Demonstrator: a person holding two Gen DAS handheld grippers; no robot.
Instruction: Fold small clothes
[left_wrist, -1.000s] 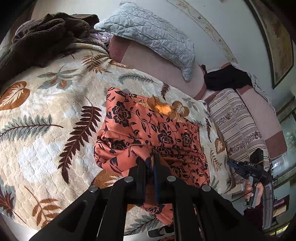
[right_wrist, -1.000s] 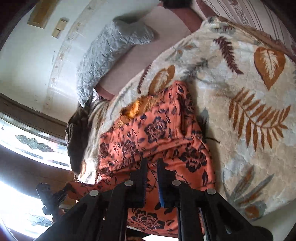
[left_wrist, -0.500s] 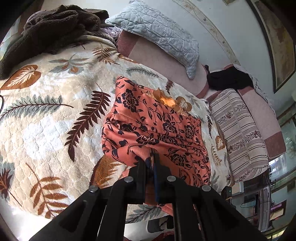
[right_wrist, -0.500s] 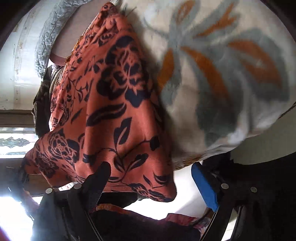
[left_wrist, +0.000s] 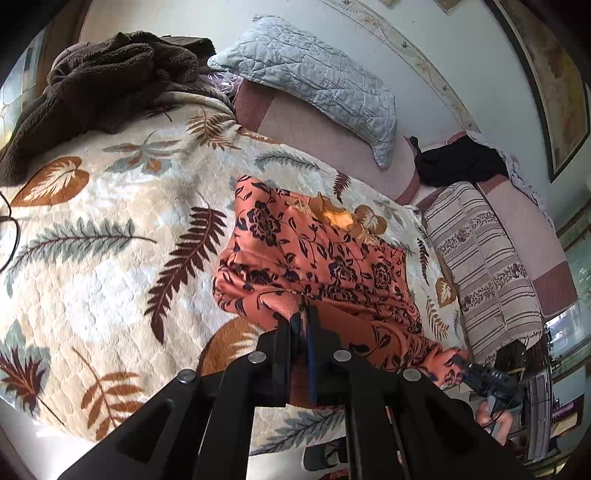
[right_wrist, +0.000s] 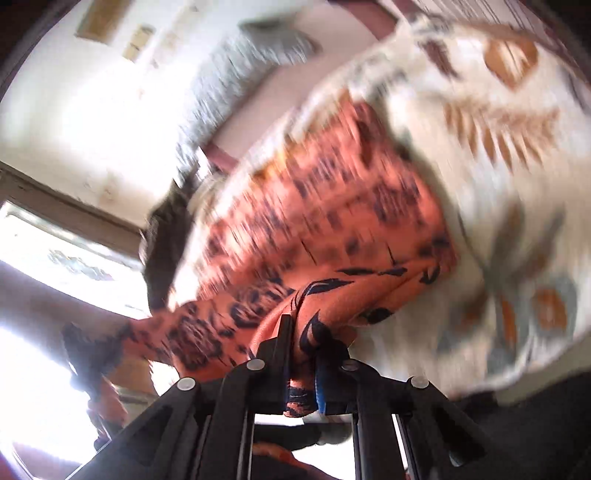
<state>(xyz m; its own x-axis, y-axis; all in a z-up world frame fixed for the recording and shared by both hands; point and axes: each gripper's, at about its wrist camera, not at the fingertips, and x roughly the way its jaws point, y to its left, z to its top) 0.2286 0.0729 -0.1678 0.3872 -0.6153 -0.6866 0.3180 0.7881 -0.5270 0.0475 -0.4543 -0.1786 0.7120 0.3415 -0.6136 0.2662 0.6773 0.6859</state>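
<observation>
An orange garment (left_wrist: 317, 254) with a dark floral print lies spread on the leaf-patterned bedspread (left_wrist: 110, 236). My left gripper (left_wrist: 302, 319) is shut on the garment's near left edge, which is bunched between the fingers. My right gripper (right_wrist: 303, 332) is shut on the garment's (right_wrist: 332, 221) other near corner and lifts a fold of it; this view is motion-blurred. The right gripper also shows in the left wrist view (left_wrist: 480, 373), holding the far corner at the bed's edge.
A grey quilted pillow (left_wrist: 325, 81) and a brown fleece blanket (left_wrist: 110, 77) lie at the head of the bed. A striped cushion (left_wrist: 487, 258) and a black cloth (left_wrist: 458, 162) lie to the right. Footwear (left_wrist: 325, 456) is on the floor below the bed's edge.
My right gripper was open beside the garment's corner half a second ago and has now shut on it. My left gripper has kept its hold and pulled back slightly.
</observation>
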